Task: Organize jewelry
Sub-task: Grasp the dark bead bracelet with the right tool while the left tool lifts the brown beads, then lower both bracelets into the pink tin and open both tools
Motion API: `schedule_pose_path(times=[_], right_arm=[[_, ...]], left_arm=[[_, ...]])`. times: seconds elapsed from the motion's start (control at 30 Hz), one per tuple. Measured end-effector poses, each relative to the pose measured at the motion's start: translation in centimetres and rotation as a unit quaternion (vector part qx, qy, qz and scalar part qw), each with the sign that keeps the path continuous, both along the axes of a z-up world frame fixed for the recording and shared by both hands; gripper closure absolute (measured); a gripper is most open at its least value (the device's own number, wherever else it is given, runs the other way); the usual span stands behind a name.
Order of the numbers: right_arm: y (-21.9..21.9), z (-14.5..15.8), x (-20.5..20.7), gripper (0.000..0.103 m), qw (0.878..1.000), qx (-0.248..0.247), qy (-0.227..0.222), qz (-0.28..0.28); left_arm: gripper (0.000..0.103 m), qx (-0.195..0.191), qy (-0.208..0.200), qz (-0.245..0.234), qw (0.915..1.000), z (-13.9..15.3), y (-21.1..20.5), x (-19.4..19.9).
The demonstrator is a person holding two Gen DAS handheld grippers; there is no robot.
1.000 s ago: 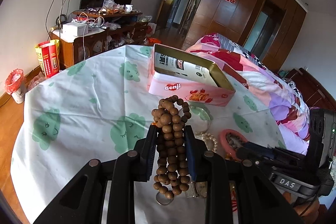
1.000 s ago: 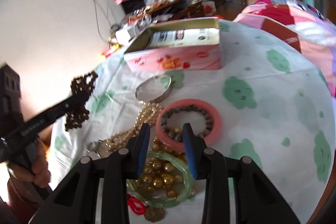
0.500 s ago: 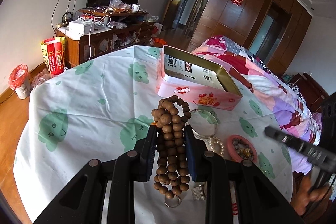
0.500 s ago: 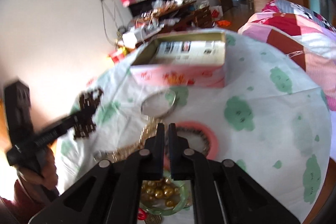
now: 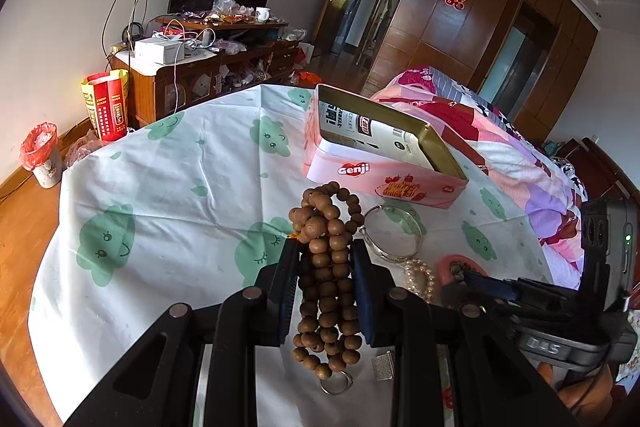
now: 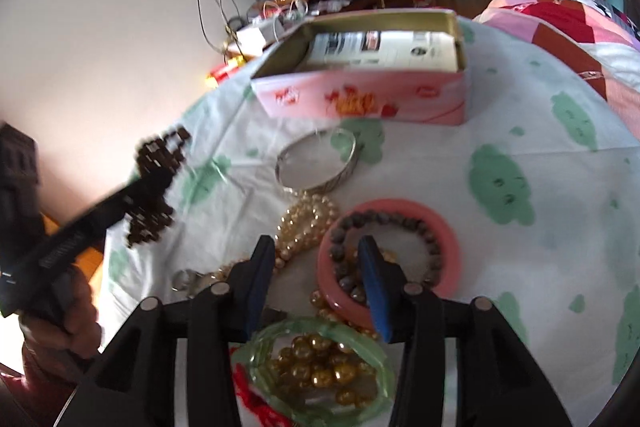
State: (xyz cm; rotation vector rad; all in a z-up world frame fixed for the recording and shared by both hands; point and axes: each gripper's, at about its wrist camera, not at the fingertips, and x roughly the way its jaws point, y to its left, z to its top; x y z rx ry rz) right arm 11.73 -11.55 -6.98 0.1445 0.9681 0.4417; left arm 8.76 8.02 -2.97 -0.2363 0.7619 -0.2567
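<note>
The wooden bead strand (image 5: pixel 326 279) hangs bunched between the left gripper (image 5: pixel 325 267) pads, clamped above the tablecloth (image 5: pixel 180 187), short of the open pink tin (image 5: pixel 384 163). The right gripper (image 6: pixel 316 267) has just been opening; its jaws stand apart, one finger inside the pink bangle (image 6: pixel 400 255), gripping nothing. Pearls (image 6: pixel 308 223), a silver bangle (image 6: pixel 316 163) and a green bangle (image 6: pixel 320 367) lie nearby

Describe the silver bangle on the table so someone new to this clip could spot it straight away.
Start at the pink tin standing open on the green-patterned tablecloth. Just in front of it lies the silver bangle, flat on the cloth, with a heap of pearl beads at its near edge. It is the only bare metal hoop; the pink bangle and green bangle are coloured.
</note>
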Motion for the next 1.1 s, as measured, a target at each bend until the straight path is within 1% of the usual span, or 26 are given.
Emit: schedule_pose_path(times=[0.03,0.07,0.1,0.17,0.27,0.4,0.47,0.53,0.63,0.73,0.83,0.87,0.97,1.1], right_arm=[[0.1,0.1,-0.1,0.066,1.0,-0.013,-0.012,-0.004],[0.4,0.2,0.1,0.085,0.999,-0.029,-0.013,-0.007],[0.1,0.3,0.1,0.09,1.0,-0.026,-0.013,-0.009],[-0.6,0.9,0.0,0.091,1.0,-0.003,-0.015,-0.016],[-1.8,2.2,-0.6,0.091,0.999,0.012,-0.039,-0.026],[-3.1,4.9,-0.6,0.091,0.995,0.056,-0.071,-0.041],[-3.9,6.2,0.1,0.091,0.992,0.085,-0.079,-0.042],[-4.5,7.2,1.0,0.091,0.99,0.101,-0.087,-0.049],[-5.1,8.2,2.6,0.091,0.987,0.103,-0.106,-0.066],[-5.6,8.4,4.7,0.091,0.983,0.113,-0.115,-0.084],[-6.0,8.0,6.8,0.091,0.981,0.117,-0.118,-0.104],[-6.0,7.6,7.8,0.091,0.98,0.117,-0.117,-0.111],[-5.9,6.5,10.1,0.091,0.979,0.121,-0.107,-0.121],[-5.3,5.2,12.3,0.091,0.982,0.119,-0.095,-0.115]], left_arm=[[0.077,0.0,0.0,0.0,1.0,0.0,0.0,0.0],[0.077,0.0,0.0,0.001,1.0,0.0,0.0,0.0],[0.077,0.001,0.0,0.001,1.0,0.0,0.1,0.0],[0.077,0.001,-0.001,0.001,1.0,0.0,0.1,-0.1],[0.077,-0.001,-0.002,0.001,1.0,0.0,0.1,0.0],[0.077,-0.002,-0.01,-0.004,0.9999,0.6,0.0,0.5],[0.077,-0.003,-0.019,-0.006,0.9998,1.2,-0.3,0.9],[0.077,-0.003,-0.029,-0.011,0.9995,1.8,-0.7,1.6],[0.077,0.001,-0.045,-0.019,0.9988,2.7,-1.5,3.1],[0.077,0.004,-0.055,-0.028,0.9981,3.1,-2.3,4.9],[0.077,-0.012,-0.054,-0.038,0.9978,3.0,-2.7,7.1],[0.077,-0.011,-0.055,-0.039,0.9977,3.0,-2.9,7.7],[0.077,-0.002,-0.056,-0.041,0.9976,2.6,-4.1,9.9],[0.077,0.01,-0.039,-0.047,0.9981,1.2,-5.7,12.9]])
